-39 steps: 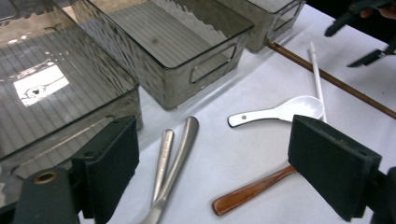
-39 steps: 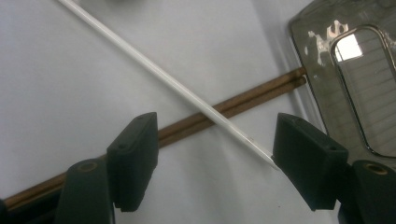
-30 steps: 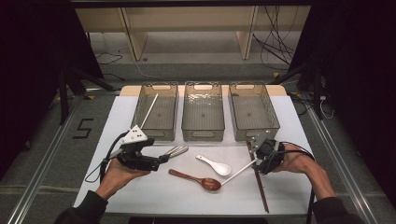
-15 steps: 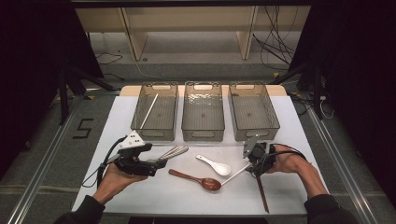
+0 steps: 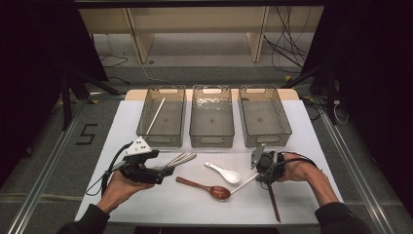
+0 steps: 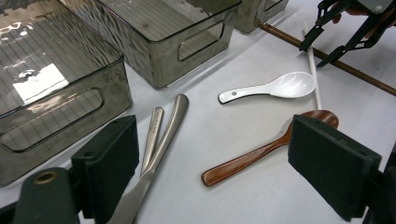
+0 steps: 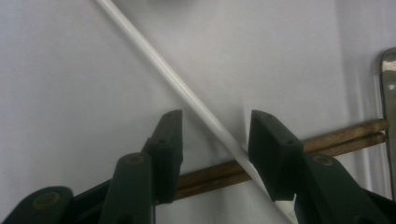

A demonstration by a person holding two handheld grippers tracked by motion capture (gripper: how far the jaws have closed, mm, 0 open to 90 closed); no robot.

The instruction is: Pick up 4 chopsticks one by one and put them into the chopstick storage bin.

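A white chopstick point(image 7: 187, 95) lies slantwise across a pair of brown chopsticks point(image 7: 341, 135) on the white table. My right gripper point(image 7: 217, 119) points down over the crossing. Its jaws have just been closing and straddle the white chopstick; the pads stand apart from it, so the gripper is open. From above, the right gripper point(image 5: 262, 176) sits at the white chopstick's point(image 5: 246, 183) right end. My left gripper point(image 5: 165, 171) rests at the left, wide open and empty. In its own view the left gripper point(image 6: 219, 172) faces metal utensils point(image 6: 163, 135), a wooden spoon point(image 6: 252, 156) and a white spoon point(image 6: 280, 86).
Three smoky clear bins stand in a row at the back: the left bin point(image 5: 146, 131) holds a white stick point(image 5: 155, 116), while the middle bin point(image 5: 212, 141) and right bin point(image 5: 287, 129) are bare. The brown chopsticks point(image 5: 273, 202) run toward the front edge.
The right gripper has shifted a little left and down onto the white chopstick, and its jaws have narrowed. The left gripper has stayed put.
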